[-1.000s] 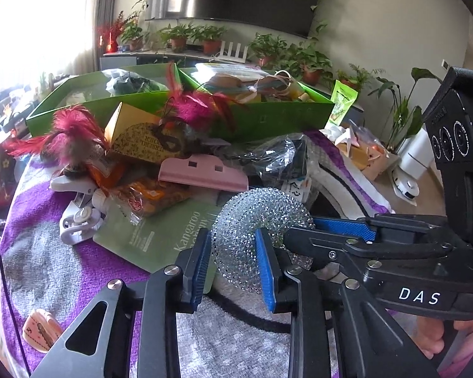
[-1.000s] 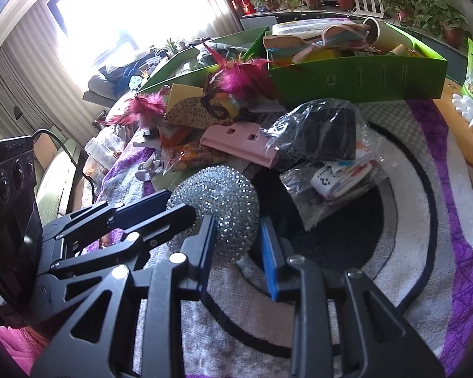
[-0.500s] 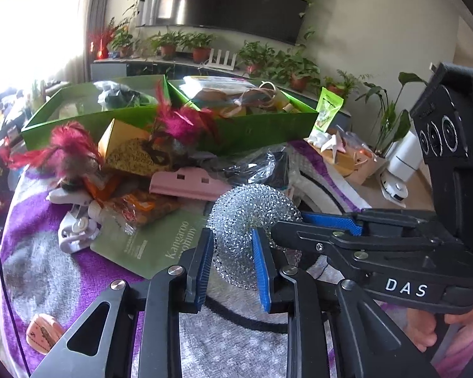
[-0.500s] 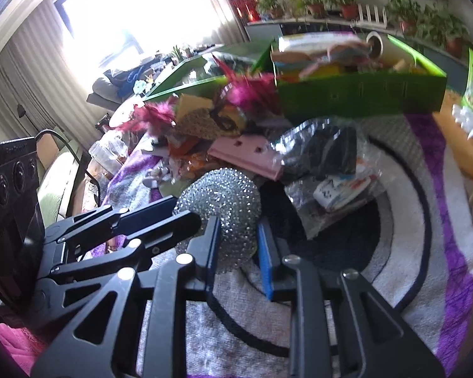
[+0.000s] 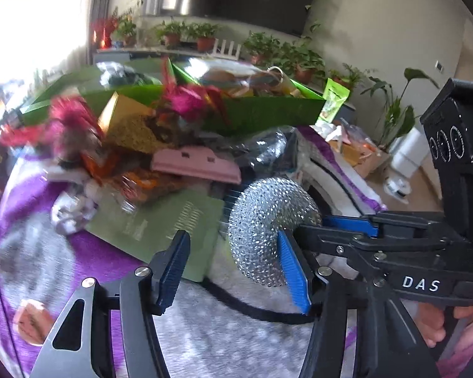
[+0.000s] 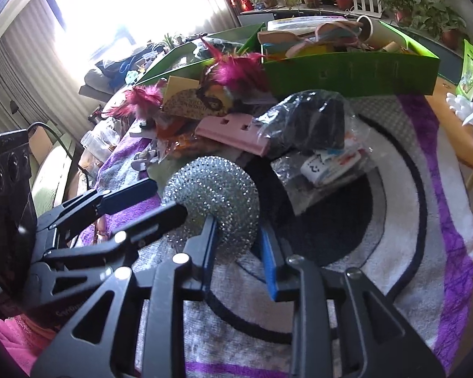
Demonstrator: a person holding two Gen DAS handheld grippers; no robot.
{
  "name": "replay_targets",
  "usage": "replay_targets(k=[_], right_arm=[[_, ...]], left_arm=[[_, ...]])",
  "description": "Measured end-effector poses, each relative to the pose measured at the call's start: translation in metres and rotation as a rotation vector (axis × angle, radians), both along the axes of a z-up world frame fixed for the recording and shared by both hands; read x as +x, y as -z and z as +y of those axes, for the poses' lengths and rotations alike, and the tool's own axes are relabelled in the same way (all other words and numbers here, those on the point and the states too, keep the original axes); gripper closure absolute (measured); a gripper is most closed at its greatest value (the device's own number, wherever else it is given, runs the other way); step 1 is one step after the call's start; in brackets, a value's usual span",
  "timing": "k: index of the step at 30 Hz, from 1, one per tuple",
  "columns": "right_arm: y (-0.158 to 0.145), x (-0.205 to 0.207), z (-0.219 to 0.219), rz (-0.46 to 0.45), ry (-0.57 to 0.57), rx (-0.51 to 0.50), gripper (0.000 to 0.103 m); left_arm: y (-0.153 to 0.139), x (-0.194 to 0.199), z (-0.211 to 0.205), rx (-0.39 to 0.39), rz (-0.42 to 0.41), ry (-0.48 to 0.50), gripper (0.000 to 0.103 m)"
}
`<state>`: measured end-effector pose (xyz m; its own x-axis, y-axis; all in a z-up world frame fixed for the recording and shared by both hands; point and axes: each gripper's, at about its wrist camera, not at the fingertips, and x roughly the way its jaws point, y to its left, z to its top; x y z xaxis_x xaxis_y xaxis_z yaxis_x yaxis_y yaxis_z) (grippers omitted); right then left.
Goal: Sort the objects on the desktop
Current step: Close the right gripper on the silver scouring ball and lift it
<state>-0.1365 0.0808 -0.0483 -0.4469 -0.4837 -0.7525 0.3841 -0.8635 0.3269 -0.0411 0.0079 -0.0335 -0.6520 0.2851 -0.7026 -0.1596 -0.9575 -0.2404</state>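
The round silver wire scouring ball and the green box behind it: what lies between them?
In the right wrist view, a flat pink plastic piece and a clear bag holding something black.

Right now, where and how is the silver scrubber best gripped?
Across its near rounded edge, coming from the near side, where the right gripper already straddles it. The scrubber is a springy mesh ring, so any stretch of rim should compress. The left gripper is opening, its pads off it.
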Motion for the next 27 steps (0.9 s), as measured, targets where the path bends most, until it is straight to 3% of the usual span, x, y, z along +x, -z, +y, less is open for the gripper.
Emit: replay_targets(k=[4,8,14,16,17,21,27], right_arm=[[0.003,-0.005,0.007,-0.021,0.021,-0.022,0.074],[0.010,-0.011,0.018,-0.067,0.041,-0.077,0.058],[0.015,-0.015,0.018,-0.090,0.016,-0.139,0.058],[0.015,-0.016,0.015,-0.095,-0.007,-0.156,0.065],[0.013,-0.015,0.013,-0.095,-0.031,-0.172,0.078],[0.000,-0.006,0.000,-0.028,-0.060,-0.091,0.080],[-0.017,-0.001,-0.002,0.014,-0.062,-0.108,0.080]], left_arm=[[0.004,-0.006,0.000,0.053,-0.020,0.022,0.048],[0.006,-0.009,0.004,0.095,-0.039,0.069,0.066],[0.005,-0.007,0.004,0.067,-0.034,0.057,0.066],[0.004,-0.006,0.004,0.062,-0.033,0.060,0.067],[0.003,-0.004,0.005,0.052,-0.027,0.062,0.067],[-0.006,0.002,0.007,0.008,0.014,0.059,0.068],[-0.025,0.008,0.001,-0.014,0.069,0.053,0.068]])
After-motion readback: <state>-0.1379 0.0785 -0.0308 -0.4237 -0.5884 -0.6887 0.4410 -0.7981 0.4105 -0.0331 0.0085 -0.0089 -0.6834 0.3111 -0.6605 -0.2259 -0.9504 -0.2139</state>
